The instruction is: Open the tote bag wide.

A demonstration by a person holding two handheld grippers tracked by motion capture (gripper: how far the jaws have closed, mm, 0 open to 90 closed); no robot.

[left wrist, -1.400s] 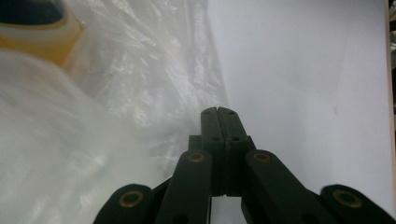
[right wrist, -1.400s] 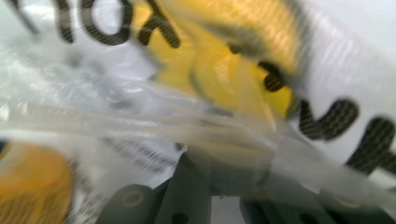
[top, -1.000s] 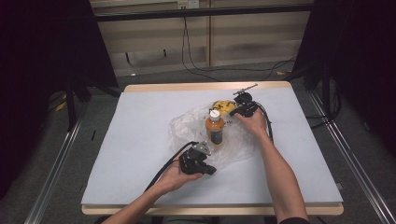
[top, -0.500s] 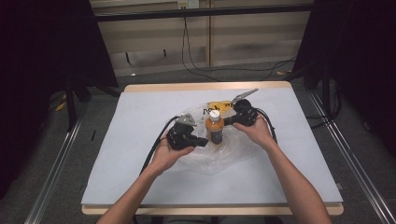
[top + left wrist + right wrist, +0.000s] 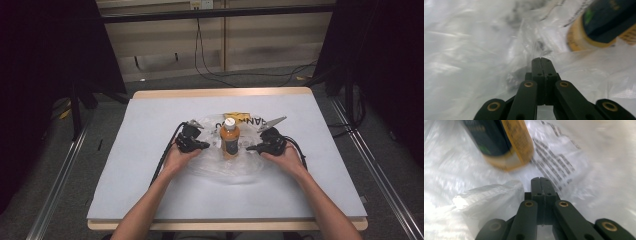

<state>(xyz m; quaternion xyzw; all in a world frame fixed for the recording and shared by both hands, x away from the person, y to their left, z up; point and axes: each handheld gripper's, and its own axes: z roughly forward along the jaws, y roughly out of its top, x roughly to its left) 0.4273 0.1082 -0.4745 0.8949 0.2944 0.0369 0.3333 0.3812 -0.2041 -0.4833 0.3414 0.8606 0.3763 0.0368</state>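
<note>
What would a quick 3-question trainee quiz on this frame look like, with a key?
1. True or false: the bottle lies on its side.
2. In its own view, the left claw has its jaws: A) wide apart B) pressed together C) around the bottle cap.
3. Fill in: the bottle stands on a clear ____ bag, between the left claw and the right claw.

Key
1. False, it stands upright with its white cap up.
2. B.
3. Plastic.
</note>
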